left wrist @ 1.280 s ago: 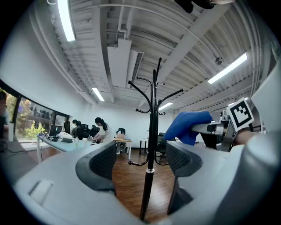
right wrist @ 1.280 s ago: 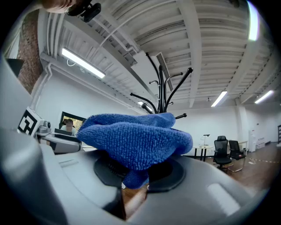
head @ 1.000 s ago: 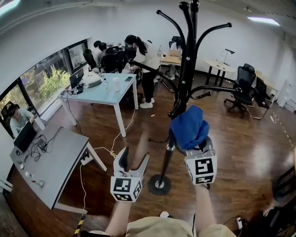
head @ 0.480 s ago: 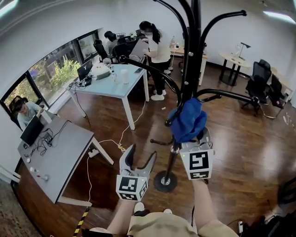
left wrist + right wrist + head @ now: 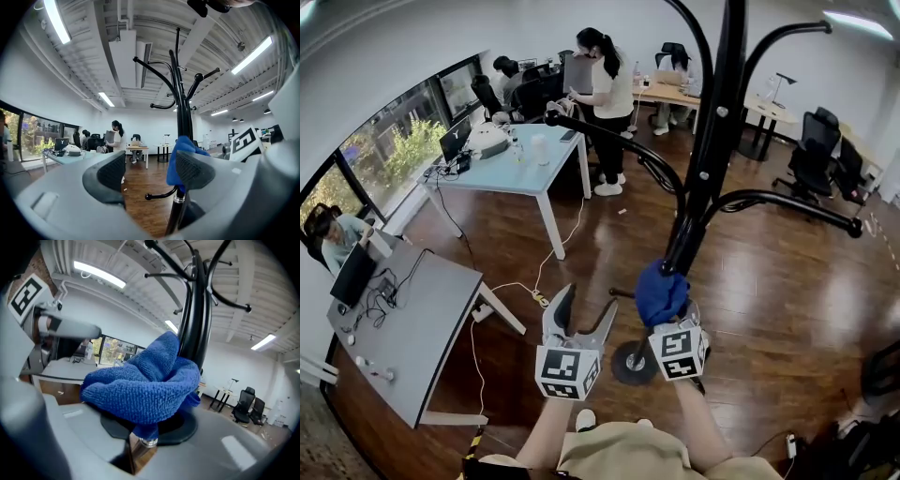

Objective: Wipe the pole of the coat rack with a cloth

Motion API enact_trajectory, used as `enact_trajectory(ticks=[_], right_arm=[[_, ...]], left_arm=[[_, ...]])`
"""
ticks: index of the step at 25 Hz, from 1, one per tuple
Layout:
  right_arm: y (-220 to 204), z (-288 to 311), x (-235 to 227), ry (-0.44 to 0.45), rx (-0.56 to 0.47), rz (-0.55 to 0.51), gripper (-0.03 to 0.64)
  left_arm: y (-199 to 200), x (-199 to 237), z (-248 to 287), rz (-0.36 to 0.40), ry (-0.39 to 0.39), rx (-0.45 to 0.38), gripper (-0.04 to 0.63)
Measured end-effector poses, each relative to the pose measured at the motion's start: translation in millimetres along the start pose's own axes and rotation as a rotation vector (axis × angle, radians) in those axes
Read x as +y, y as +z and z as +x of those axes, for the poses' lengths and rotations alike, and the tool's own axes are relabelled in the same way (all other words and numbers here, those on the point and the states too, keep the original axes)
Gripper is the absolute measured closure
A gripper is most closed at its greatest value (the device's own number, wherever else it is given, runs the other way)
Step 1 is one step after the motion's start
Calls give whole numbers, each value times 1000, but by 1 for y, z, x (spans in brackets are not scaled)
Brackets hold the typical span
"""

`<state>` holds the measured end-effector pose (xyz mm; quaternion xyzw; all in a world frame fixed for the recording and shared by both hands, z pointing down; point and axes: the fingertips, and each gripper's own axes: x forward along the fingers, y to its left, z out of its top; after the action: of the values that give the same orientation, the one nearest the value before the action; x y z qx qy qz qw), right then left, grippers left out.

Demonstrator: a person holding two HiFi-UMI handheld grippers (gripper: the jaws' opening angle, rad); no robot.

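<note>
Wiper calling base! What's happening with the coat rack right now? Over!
Left gripper open, empty. Right gripper shut on blue cloth, cloth bunched against coat rack pole. Hook arms branch out just above.

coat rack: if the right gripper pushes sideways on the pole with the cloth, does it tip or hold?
Probably top-heavy: the coat rack is tall, with long arms spread high over one small round base. A sideways push could rock it. The pole looks like stiff metal, so little flex; the open left gripper could steady it.
</note>
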<state>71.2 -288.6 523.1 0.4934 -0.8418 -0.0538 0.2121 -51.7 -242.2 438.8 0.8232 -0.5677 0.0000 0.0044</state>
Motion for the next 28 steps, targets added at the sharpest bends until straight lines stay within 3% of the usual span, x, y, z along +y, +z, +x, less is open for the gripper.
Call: enact_trajectory(ticks=[7, 10, 13, 18, 21, 24, 28], right_arm=[[-94, 24, 19, 9, 276, 34, 534], [-100, 24, 23, 27, 315, 31, 534], [-53, -2, 14, 35, 203, 57, 534], [64, -81, -61, -64, -179, 223, 534], [117, -107, -105, 11, -360, 359, 534], [146, -103, -122, 114, -403, 351, 534], [123, -83, -112, 158, -297, 235, 535]], left_arm=[[1, 13, 4, 1, -16, -2, 284], [-1, 19, 6, -3, -14, 3, 285], [-1, 21, 7, -10, -14, 5, 285], [6, 22, 9, -18, -10, -18, 288], [7, 16, 9, -20, -19, -17, 288], [7, 6, 7, -18, -36, -18, 288], [6, -7, 6, -15, -55, -20, 288]])
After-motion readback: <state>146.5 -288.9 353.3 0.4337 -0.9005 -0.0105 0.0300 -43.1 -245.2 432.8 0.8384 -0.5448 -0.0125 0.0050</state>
